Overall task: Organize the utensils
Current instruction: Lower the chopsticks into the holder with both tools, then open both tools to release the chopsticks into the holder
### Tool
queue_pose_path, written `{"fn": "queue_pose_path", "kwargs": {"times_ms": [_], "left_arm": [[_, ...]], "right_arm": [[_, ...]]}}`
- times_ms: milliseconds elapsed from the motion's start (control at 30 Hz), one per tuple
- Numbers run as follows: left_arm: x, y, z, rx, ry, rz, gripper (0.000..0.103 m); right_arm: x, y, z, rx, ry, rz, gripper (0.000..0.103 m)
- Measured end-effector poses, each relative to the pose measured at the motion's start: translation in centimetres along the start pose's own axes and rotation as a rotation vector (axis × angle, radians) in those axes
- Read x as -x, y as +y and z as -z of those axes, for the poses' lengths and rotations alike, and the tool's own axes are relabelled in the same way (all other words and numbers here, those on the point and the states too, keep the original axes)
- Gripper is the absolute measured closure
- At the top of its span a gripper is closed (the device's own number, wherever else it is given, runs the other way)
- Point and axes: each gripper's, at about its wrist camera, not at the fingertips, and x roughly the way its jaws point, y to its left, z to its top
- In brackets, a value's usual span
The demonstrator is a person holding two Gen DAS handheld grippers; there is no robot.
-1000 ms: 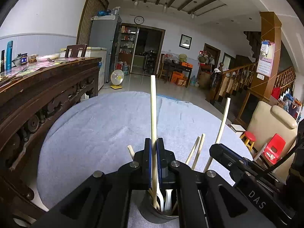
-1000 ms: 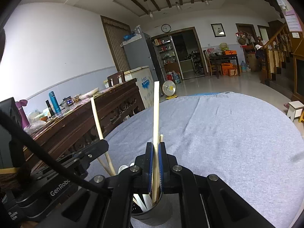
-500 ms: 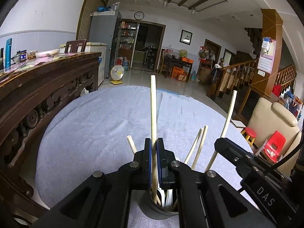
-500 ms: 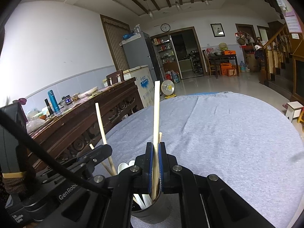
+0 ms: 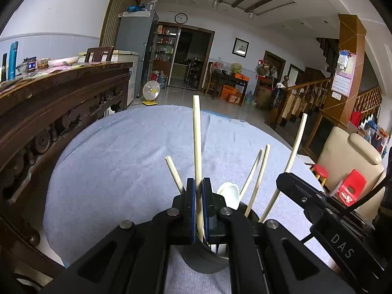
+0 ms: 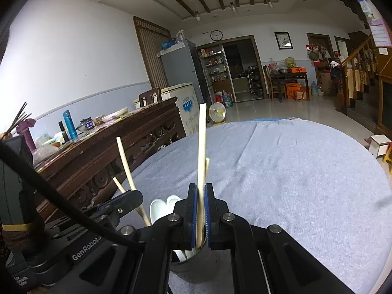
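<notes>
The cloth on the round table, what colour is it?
The tablecloth is a pale bluish grey, plain with no pattern. It shows best in the right wrist view.

Two close wrist views across the grey-clothed table (image 5: 117,161) toward the kitchen doorway (image 6: 238,68); table and doorway shared

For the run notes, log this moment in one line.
left gripper: shut on chopstick | right gripper: shut on second chopstick | both over holder cup
</notes>
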Motion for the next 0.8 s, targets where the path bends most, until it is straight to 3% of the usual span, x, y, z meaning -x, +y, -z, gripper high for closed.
{"fn": "queue_pose_path", "kwargs": {"times_ms": [800], "left_arm": [[0.3, 0.0, 2.5, -0.023, 0.028, 0.000, 0.097]], "right_arm": [[-0.2, 0.8, 1.7, 0.077, 0.047, 0.010, 0.096]]}}
